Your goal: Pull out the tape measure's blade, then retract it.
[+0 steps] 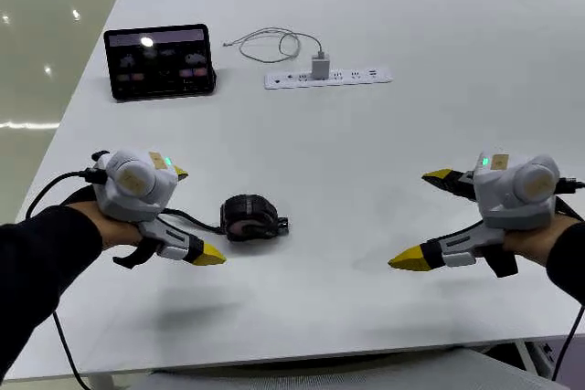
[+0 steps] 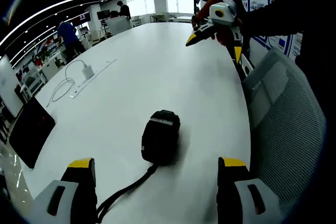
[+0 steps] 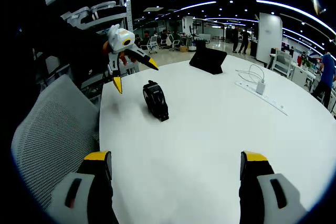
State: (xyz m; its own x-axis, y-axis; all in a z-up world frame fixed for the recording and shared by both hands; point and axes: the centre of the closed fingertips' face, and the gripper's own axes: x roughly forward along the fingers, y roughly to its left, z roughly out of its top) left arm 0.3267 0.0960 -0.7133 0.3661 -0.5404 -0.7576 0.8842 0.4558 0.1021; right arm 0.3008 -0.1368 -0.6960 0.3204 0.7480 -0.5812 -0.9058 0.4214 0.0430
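- No word, brand or number is clear enough to read.
- The tablet (image 1: 160,61) has a screen of small coloured tiles, too blurred to make out.
- The tape measure (image 1: 249,217) has a pale round patch on its side, too small to read.
- The blue wall boards (image 2: 262,1) are blurred.

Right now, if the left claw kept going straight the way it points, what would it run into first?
Most likely the tape measure. It lies on the table dead ahead, centred between the open jaws of the left claw, with nothing else between them.
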